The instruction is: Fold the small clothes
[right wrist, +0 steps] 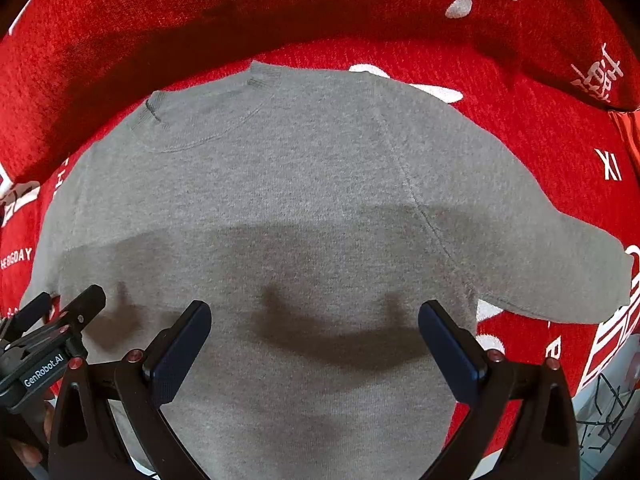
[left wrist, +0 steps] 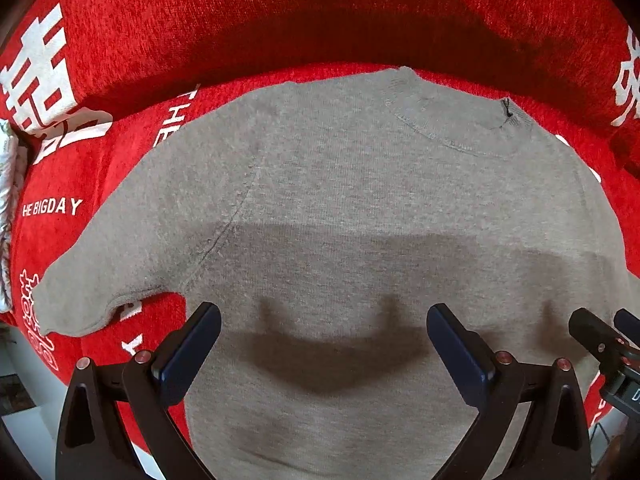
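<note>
Plainly, the left claw (left wrist: 324, 332) and right claw (right wrist: 314, 330) both hung spread wide and empty, side by side over the lower body of the grey sweater (left wrist: 340, 200), so folding looked not yet begun. The sweater lay flat on the red printed cover (left wrist: 280, 20), long axis 6 to 12 o'clock, collar (right wrist: 200, 120) at 12, sleeves toward 9 and 3. Next, I judged, each claw needed to pinch a sleeve or side edge.

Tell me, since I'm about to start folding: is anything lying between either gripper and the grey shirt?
Nothing visible. The grey shirt lies flat on the red cover, and the left gripper and right gripper are open directly over it.
</note>
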Demonstrator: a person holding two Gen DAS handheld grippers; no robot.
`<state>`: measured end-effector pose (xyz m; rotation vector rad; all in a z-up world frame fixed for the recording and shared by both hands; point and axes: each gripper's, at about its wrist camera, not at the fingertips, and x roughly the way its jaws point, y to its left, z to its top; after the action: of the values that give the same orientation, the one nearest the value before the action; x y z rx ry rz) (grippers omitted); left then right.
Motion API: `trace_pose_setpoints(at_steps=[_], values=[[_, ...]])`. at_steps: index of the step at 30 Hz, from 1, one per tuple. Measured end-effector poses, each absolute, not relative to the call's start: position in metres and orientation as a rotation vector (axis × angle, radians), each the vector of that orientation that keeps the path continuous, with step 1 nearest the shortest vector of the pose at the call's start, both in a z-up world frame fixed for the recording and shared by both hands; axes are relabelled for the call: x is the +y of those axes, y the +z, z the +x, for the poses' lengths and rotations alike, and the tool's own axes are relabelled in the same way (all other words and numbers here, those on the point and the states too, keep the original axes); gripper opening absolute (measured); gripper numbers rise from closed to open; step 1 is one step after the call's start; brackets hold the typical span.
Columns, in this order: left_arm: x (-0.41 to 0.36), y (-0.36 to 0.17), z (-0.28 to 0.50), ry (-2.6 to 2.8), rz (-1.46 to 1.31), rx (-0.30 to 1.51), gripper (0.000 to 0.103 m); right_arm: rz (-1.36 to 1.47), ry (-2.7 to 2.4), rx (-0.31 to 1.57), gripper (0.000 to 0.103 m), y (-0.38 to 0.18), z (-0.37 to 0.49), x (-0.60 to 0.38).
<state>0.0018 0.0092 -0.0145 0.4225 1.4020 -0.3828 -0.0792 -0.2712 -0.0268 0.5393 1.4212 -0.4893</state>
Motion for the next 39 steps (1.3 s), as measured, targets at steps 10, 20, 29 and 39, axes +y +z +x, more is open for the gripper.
trace_pose_setpoints(at_steps=[10,20,29,39], values=[[0.007,-0.014,0.003,-0.39,0.418,1.411,0.103,0.544,-0.496,1.417,0.103,-0.026,-0.083,-0.268],[0.006,-0.014,0.004,-0.389,0.422,1.414,0.103,0.542,-0.492,1.413,0.103,-0.025,-0.086,-0.266],[0.007,-0.014,0.005,-0.39,0.423,1.414,0.103,0.545,-0.493,1.411,0.103,-0.023,-0.086,-0.265],[0.011,-0.011,0.005,-0.394,0.429,1.411,0.103,0.545,-0.489,1.409,0.103,-0.021,-0.085,-0.26]])
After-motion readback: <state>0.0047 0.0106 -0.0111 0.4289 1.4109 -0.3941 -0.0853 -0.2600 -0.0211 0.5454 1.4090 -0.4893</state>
